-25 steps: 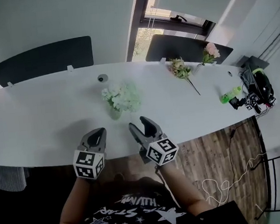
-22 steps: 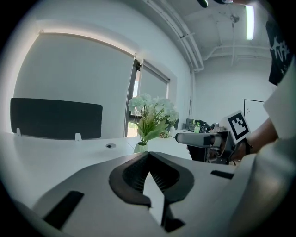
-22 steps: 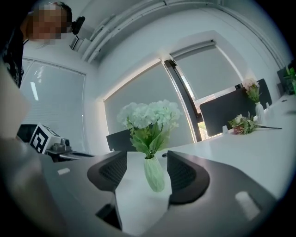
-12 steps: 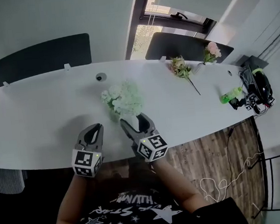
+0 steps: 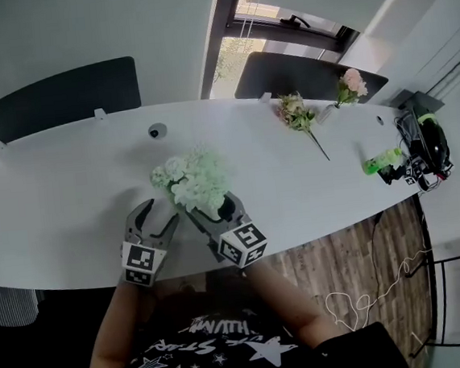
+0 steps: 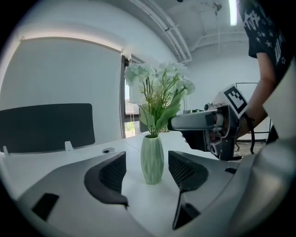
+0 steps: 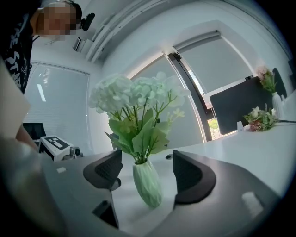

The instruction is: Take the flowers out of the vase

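Flowers [image 5: 196, 181], pale green-white, in ribbed vase [image 6: 152, 159]

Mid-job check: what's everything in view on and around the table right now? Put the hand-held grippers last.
table: one, white, spans the head view
vase: one, pale green, ribbed, upright near the table's front edge
flowers: one bunch, white-green, standing in the vase
loose flower bunch: one, pink-cream, lying far right on the table
pink flowers: one bunch, upright beyond the loose bunch
bottle: one, green, lying at the table's right end
round object: one, dark, small, far side of the table
divider panels: two, dark, behind the table
left hand-held gripper: grey, jaws opening, vase between them untouched
right hand-held gripper: grey, jaws opening, vase between them untouched
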Available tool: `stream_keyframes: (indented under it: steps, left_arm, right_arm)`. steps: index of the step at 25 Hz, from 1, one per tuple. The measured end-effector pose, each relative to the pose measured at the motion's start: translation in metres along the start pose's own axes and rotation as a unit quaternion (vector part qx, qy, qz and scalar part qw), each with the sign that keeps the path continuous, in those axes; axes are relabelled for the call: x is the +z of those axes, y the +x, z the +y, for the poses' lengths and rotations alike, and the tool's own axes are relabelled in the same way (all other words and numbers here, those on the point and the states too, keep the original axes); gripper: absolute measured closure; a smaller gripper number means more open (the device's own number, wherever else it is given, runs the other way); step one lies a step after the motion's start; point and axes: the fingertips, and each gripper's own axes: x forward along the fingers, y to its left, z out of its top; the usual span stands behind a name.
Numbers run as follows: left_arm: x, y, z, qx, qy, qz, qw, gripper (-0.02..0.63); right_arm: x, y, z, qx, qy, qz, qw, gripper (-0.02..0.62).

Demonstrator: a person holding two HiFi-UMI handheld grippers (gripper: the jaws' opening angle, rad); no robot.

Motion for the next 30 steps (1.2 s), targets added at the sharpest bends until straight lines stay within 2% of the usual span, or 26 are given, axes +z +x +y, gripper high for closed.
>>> stream_keyframes:
  steps: [9, 13, 21, 23, 27, 30]
  left_arm:
    - [-0.006, 0.046, -0.014, -0.045, 0.035, 0.004, 0.9984, 0.302]
    - [-0.006, 0.060, -0.019, -0.062, 0.029, 0.005, 0.9977, 0.302]
    - [-0.008, 0.067, -0.016, -0.052, 0.013, 0.010, 0.9985, 0.309]
    - [-0.008, 0.066, -0.014, -0.047, 0.013, 0.010, 0.9988, 0.348]
    - [-0.009, 0.067, -0.014, -0.044, 0.014, 0.006, 0.9989, 0.350]
    - [-0.010, 0.067, -0.013, -0.043, 0.013, 0.005, 0.9990, 0.350]
  right_arm:
    - [-0.012, 0.005, -0.005, 0.014, 0.000, 0.029, 0.999, 0.275]
    - [-0.011, 0.010, -0.005, 0.025, -0.001, 0.032, 0.999, 0.275]
    - [-0.010, 0.016, -0.006, 0.040, 0.002, 0.042, 0.998, 0.276]
    - [-0.009, 0.020, -0.006, 0.046, -0.002, 0.042, 0.998, 0.276]
    - [-0.005, 0.027, -0.006, 0.055, 0.008, 0.036, 0.998, 0.278]
    - [-0.003, 0.031, -0.006, 0.058, -0.007, 0.035, 0.998, 0.279]
